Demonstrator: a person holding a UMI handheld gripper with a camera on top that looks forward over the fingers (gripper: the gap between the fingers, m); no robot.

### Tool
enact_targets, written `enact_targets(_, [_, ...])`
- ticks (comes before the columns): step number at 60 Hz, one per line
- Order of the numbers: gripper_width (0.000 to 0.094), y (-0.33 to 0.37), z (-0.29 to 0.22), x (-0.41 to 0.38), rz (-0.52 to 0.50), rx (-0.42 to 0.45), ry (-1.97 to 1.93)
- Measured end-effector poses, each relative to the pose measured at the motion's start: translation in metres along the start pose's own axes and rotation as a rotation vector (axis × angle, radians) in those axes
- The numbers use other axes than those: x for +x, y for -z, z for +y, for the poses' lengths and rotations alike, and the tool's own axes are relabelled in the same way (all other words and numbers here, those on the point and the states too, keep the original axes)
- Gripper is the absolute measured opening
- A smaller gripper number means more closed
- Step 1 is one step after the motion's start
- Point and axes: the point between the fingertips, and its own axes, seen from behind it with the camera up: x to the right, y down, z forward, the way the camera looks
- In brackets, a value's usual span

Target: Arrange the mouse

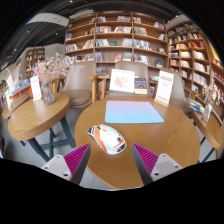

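- I have one view only, from the camera riding on the gripper (111, 158), looking forward along its two fingers.
- It sits just above the near edge of a round wooden table (165, 145), angled slightly down across it.
- Beyond the table's far edge it faces bookshelves (115, 38), well off.

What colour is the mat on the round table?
Light blue mat, clearest in the gripper view.

Gripper (110, 158) level, fingers wide apart w/ nothing clamped, purple pads (76, 157) facing inward.
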Motion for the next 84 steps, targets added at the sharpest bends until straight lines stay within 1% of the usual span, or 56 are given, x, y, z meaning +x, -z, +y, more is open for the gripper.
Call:
enact_targets(16, [0.0861,-0.053,0.000,0.001,0.006,-0.059,-0.001])
enact_targets(22, [0.0859,-0.064,-0.005,0.003,0.002,-0.058,-0.025])
enact_targets(34, [0.0857,-0.083,-0.015,0.014,0.033,-0.064,-0.033])
enact_targets(37, [0.0862,-0.086,-0.014,0.014,0.031,-0.082,-0.065])
enact_targets(41, [0.0852,-0.090,-0.019,0.019,0.044,-0.083,-0.051])
enact_targets(43, [0.0866,-0.092,-0.018,0.019,0.045,-0.089,-0.042])
enact_targets(50, [0.0846,-0.096,-0.019,0.019,0.036,-0.106,-0.059])
enact_targets(72, [0.0853,-0.101,-0.022,0.018,0.056,-0.127,-0.075])
enact_targets(74, [0.0811,-0.102,-0.022,0.016,0.050,-0.127,-0.074])
enact_targets(75, [0.0759,-0.102,-0.023,0.014,0.041,-0.125,-0.071])
enact_targets(76, [0.0656,-0.102,-0.024,0.012,0.033,-0.123,-0.068])
enact_targets(77, [0.0508,-0.103,-0.024,0.014,0.041,-0.121,-0.067])
enact_targets(78, [0.0501,-0.103,-0.026,0.019,0.064,-0.112,-0.065])
enact_targets(80, [0.0474,-0.104,-0.024,0.024,0.085,-0.121,-0.064])
enact_targets(84, [0.0437,-0.104,-0.024,0.023,0.070,-0.133,-0.071])
